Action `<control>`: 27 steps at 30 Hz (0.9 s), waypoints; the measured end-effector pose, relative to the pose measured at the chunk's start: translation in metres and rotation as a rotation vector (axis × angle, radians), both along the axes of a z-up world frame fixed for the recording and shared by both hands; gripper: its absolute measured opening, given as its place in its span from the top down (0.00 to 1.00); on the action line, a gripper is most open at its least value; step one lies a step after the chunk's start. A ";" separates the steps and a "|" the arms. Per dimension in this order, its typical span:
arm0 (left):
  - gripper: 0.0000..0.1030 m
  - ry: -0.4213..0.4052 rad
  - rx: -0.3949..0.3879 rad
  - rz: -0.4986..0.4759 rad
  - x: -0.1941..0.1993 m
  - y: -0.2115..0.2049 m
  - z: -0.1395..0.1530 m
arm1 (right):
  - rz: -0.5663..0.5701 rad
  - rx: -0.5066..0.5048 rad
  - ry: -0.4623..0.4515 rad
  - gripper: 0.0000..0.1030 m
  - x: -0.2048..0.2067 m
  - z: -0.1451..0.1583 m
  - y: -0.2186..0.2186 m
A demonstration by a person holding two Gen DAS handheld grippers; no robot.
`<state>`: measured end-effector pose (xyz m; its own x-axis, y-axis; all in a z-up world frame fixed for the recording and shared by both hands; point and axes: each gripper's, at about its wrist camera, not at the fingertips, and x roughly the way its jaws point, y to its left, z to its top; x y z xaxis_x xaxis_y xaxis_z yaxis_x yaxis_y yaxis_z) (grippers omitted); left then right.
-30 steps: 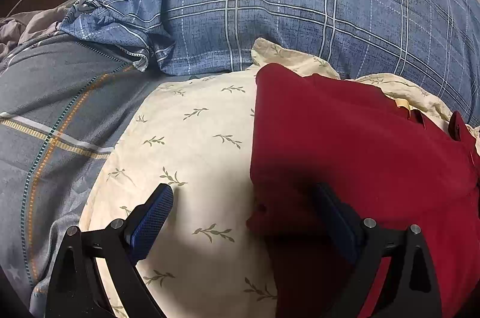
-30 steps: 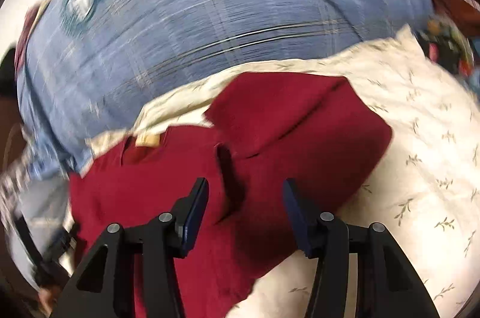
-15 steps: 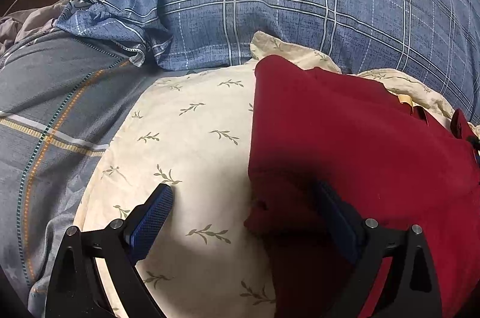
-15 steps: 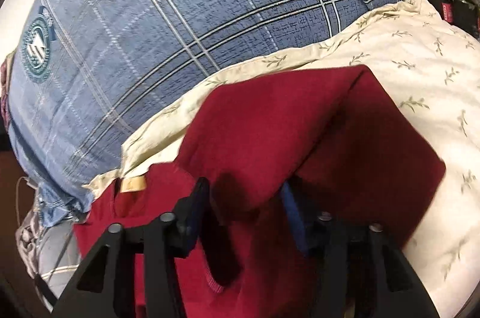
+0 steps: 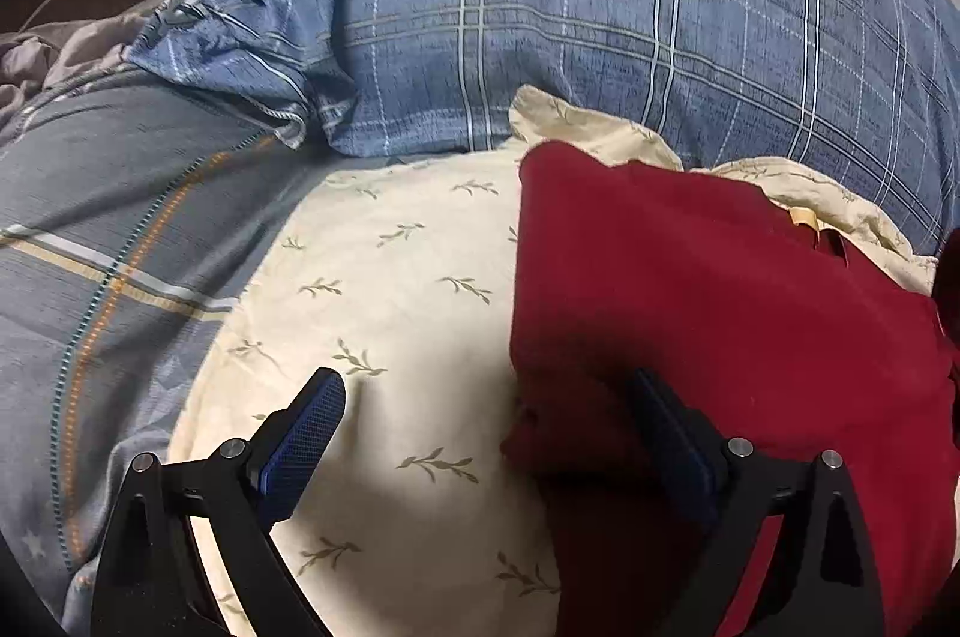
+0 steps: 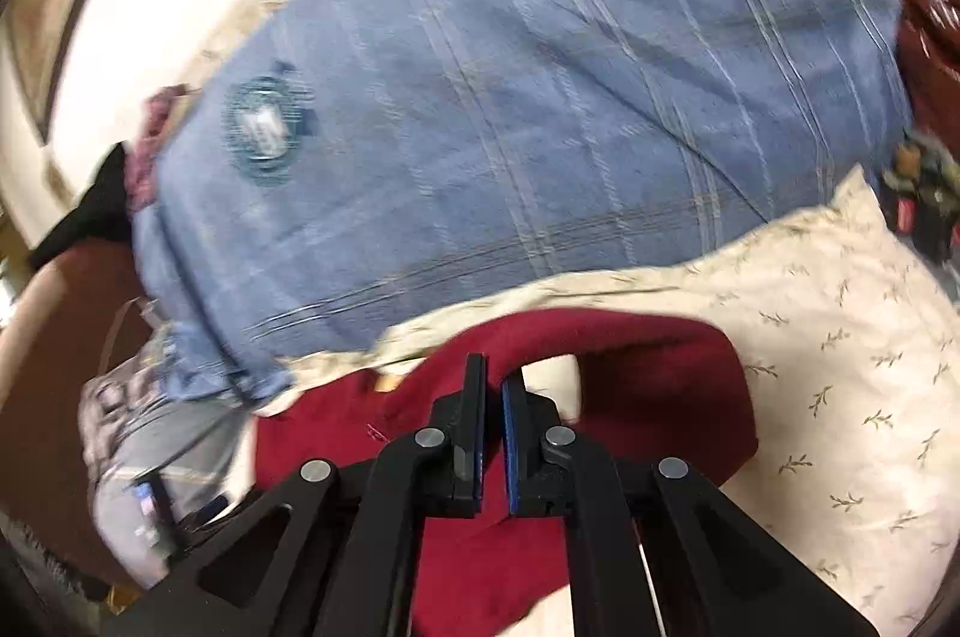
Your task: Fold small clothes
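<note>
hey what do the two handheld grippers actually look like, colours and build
Both match. The left gripper and right gripper have matte black angular frames with triangular cut-outs and round silver pivot pins. Each jaw is lined with a blue, finely cross-hatched pad. No cables, labels or sleeves show in either wrist view.

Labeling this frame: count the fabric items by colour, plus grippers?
Red garment: 1
Cream leaf-print pillow: 1
Blue plaid bedding: 1
Grey striped bedding: 1
Grippers: 2, left gripper open, right gripper shut on the garment
Total: 6
</note>
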<state>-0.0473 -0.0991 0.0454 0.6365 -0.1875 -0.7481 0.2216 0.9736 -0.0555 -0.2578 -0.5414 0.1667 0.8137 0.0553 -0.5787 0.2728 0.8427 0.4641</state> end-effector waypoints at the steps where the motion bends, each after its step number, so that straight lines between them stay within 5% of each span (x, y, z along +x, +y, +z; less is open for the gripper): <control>1: 0.08 -0.004 -0.001 0.003 -0.002 0.002 0.003 | 0.039 -0.006 -0.004 0.96 -0.001 0.009 0.009; 9: 0.08 -0.047 -0.098 0.051 -0.017 0.035 0.025 | 0.418 -0.048 0.030 0.96 0.051 0.039 0.120; 16: 0.08 -0.053 -0.150 0.097 -0.018 0.060 0.029 | 0.692 -0.070 0.159 0.96 0.134 -0.006 0.220; 20: 0.08 -0.045 -0.183 0.054 -0.014 0.055 0.028 | 0.693 0.003 0.256 0.88 0.185 -0.059 0.242; 22: 0.08 -0.020 -0.228 0.017 -0.009 0.053 0.025 | 0.619 0.044 0.312 0.64 0.200 -0.083 0.238; 27: 0.08 -0.014 -0.317 -0.012 -0.002 0.061 0.025 | 0.536 0.107 0.254 0.59 0.161 -0.079 0.193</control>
<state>-0.0491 -0.0384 0.0702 0.6428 -0.4176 -0.6422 0.2356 0.9055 -0.3530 -0.0971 -0.3483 0.0879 0.4937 0.4878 -0.7200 -0.0635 0.8459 0.5296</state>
